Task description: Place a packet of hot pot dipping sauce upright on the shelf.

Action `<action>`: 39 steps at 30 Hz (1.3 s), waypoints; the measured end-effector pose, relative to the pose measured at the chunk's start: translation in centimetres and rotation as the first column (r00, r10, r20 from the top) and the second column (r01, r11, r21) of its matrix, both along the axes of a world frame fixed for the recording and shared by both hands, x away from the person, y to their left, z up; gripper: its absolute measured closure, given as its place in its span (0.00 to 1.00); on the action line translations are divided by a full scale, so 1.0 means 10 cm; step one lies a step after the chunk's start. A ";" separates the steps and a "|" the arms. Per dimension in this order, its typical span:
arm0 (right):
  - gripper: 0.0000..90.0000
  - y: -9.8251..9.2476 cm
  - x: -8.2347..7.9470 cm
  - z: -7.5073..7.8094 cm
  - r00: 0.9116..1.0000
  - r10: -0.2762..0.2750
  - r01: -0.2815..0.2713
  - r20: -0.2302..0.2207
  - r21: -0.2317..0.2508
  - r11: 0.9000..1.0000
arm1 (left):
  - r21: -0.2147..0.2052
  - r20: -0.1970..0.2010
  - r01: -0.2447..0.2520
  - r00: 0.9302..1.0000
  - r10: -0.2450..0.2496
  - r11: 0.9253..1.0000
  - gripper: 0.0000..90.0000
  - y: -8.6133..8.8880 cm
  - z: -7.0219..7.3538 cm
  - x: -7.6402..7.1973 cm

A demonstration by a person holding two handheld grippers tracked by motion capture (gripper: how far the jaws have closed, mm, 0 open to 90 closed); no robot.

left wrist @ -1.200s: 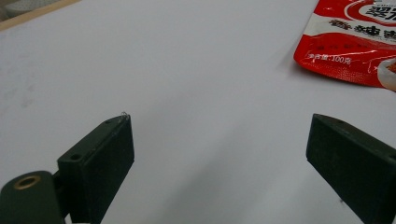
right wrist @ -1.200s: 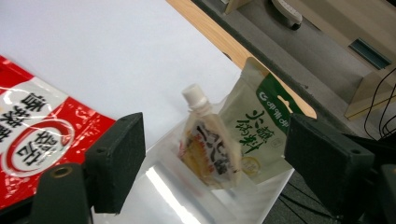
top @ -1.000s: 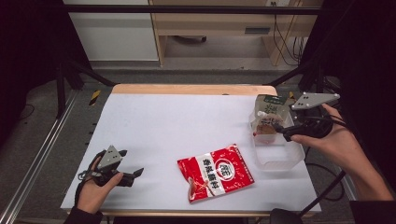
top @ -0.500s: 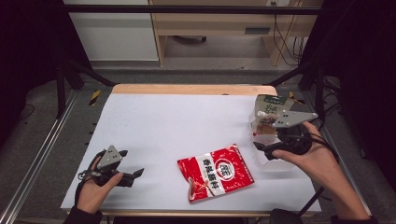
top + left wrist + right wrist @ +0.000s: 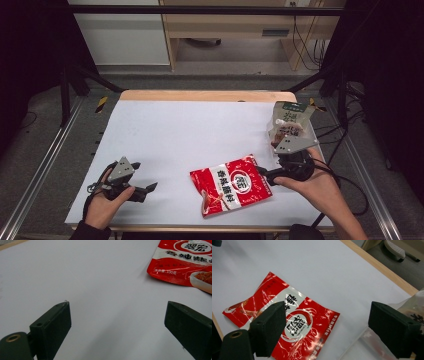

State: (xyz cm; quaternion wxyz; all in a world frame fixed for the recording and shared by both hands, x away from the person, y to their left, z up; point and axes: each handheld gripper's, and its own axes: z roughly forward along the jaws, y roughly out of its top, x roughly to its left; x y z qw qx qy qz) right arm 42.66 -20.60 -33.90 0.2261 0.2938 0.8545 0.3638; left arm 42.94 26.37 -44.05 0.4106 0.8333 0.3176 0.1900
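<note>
A red snack packet (image 5: 231, 184) lies flat near the table's front edge, right of centre. My right gripper (image 5: 264, 173) hovers at the packet's right edge, pointing left, and stands open. In the right gripper view the packet (image 5: 287, 320) lies beneath and between the spread jaws of that gripper (image 5: 327, 322). My left gripper (image 5: 147, 190) rests at the front left, pointing right, open and apart from the packet. The left gripper view shows bare sheet between its jaws (image 5: 117, 315) and the packet (image 5: 185, 262) at the upper right.
A green-topped pouch (image 5: 289, 120) stands upright in a clear plastic container (image 5: 372, 340) at the table's right edge, just behind my right hand. A white sheet (image 5: 190, 130) covers the table. A wooden strip (image 5: 200, 95) runs along the far edge.
My right gripper has moved from over the clear container toward the front and left, reaching the red packet's right edge. The left gripper and the packet have stayed put.
</note>
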 end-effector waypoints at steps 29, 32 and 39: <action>0.14 -0.04 -0.27 -0.82 0.984 0.012 -0.020 -0.176 -0.046 0.999 | 0.065 0.042 0.147 0.988 -0.150 0.987 0.10 -0.76 0.15 0.02; 0.14 -0.07 -0.27 -0.93 0.976 0.002 -0.010 -0.216 -0.034 0.999 | 0.080 0.031 0.163 0.986 -0.166 0.983 0.10 -0.85 0.12 0.03; 0.13 -0.15 -0.26 -1.08 0.965 0.000 -0.008 -0.263 -0.031 0.999 | 0.109 0.002 0.201 0.979 -0.202 0.974 0.10 -1.02 0.05 0.03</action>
